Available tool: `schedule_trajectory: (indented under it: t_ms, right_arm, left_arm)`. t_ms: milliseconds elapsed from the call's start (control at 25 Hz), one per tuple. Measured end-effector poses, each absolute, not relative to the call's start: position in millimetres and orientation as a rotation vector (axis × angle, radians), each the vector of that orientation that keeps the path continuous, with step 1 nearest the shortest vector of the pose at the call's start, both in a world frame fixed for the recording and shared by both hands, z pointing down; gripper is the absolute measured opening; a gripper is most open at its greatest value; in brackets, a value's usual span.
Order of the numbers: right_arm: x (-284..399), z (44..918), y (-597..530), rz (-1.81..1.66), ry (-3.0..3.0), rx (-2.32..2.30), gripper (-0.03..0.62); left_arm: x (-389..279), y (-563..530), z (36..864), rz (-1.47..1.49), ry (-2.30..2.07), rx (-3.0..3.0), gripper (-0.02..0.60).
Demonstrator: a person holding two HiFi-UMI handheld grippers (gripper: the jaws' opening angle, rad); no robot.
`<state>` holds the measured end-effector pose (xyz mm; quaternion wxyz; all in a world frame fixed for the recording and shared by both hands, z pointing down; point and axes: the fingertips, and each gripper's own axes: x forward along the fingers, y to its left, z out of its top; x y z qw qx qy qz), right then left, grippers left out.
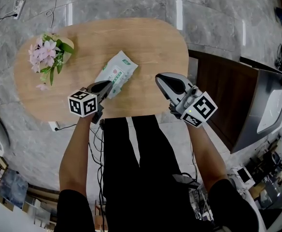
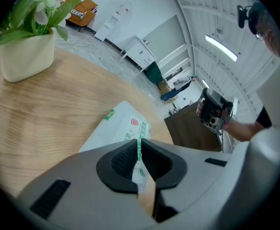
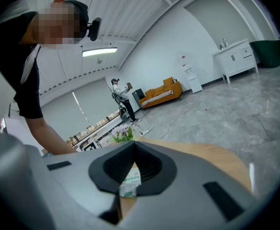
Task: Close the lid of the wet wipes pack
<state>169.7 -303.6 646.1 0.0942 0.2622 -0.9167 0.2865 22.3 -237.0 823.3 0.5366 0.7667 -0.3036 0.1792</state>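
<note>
Hovering over the near end of the wet wipes pack, the left tool points down and away from the person, its tips just above or on the wrapper; contact cannot be judged. In the left gripper view its jaws stand a thin slit apart, gripping nothing, with the pack's green stripe showing through the gap. The right tool hangs well to the right of the pack, above the near edge of the oval wooden surface, its jaws clenched and empty. The pack lies flat and slantwise near the middle of the surface, a soft white wrapper with green print and a small red mark; its lid cannot be made out. A pot of pink flowers stands at the far left.
</note>
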Motion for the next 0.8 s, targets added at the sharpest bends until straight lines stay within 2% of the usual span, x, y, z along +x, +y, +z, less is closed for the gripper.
schedule_trajectory:
  t_ms: [400,800]
  right_arm:
    - [174.6,648.5,-304.7,0.859,-2.722,0.780,0.009]
    - [174.6,651.1,-304.4,0.871,-2.724,0.762,0.009]
  left_arm:
    - [31.4,-236.1,833.0,0.720,-0.793,1.888,0.025]
    - [37.8,-242.5,831.9,0.760,-0.824,1.916,0.023]
